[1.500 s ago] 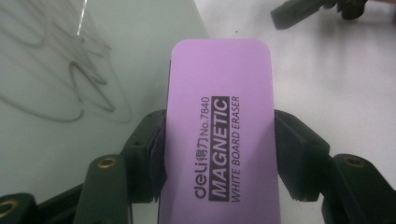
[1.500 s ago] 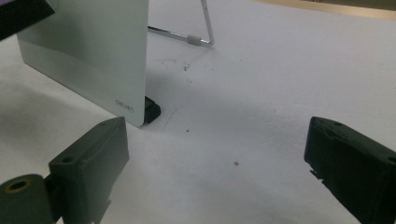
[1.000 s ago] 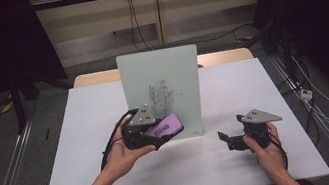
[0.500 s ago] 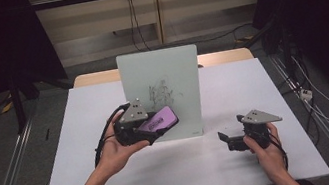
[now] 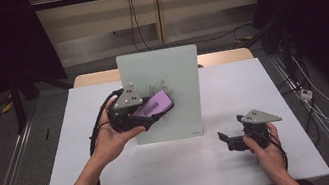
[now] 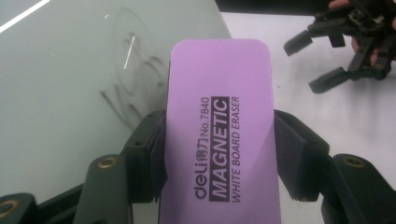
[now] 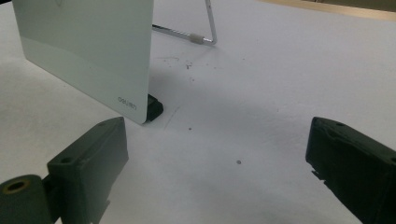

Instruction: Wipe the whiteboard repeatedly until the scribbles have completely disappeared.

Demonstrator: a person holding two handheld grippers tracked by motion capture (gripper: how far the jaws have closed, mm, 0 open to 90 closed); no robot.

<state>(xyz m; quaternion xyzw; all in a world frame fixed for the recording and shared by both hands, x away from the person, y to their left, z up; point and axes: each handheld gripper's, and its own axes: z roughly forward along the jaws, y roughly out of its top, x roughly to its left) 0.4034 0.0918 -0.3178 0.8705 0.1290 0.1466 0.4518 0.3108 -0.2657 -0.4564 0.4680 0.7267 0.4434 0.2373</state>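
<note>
two hand-held grippers: one in each hand, both over the white desk.
left hand-held gripper: jaws closed on the sides of a flat purple rectangular magnetic whiteboard eraser, printed face towards its camera.
eraser position: raised off the desk, its far end at or just beside the face of the upright pale glass whiteboard; actual contact cannot be told.
key relation: the black scribbled marker strokes lie just left of the eraser in the left gripper view; the eraser's long axis runs along the jaws, towards the board.
nearer hand: the left, judged the one to wipe.
right hand-held gripper: jaws wide apart, holding nothing, low near the board's bottom corner.
</note>
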